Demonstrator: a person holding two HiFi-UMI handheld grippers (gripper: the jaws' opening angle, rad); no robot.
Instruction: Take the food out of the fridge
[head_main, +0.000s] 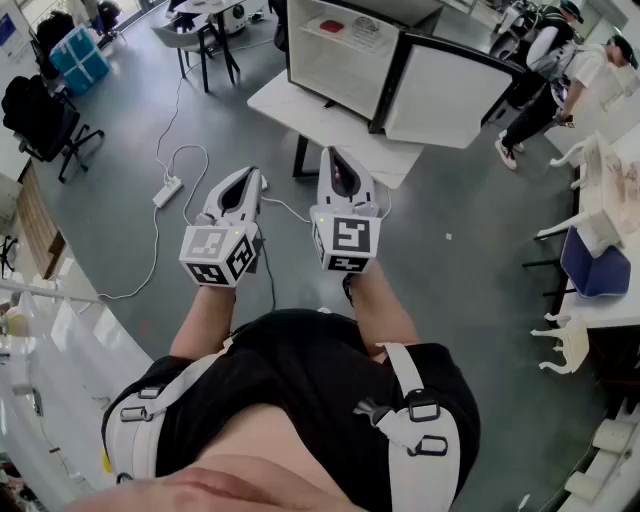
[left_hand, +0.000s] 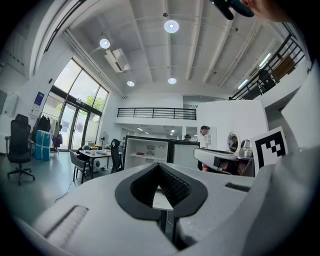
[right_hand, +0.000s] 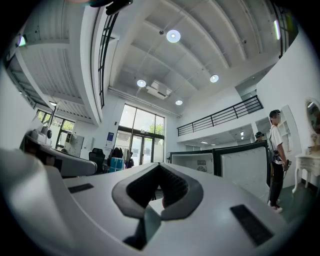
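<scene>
The left gripper (head_main: 246, 176) and right gripper (head_main: 336, 155) have smooth, matt, light-grey plastic shells, lined inside with dark, ribbed, rubbery pads (left_hand: 176, 188). The floor (head_main: 450, 250) looks like smooth grey concrete with a dull sheen, and the fridge (head_main: 340, 55) has smooth white plastic walls. The person's shorts (head_main: 300, 370) are matt black cloth under grey woven straps (head_main: 422, 445).

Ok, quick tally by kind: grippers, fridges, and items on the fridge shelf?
Grippers: 2, the left gripper and the right gripper, both shut and empty.
Fridges: 1, the fridge on the table, door open.
Shelf items: 2, a red item and a pale item.
Total: 5
</scene>
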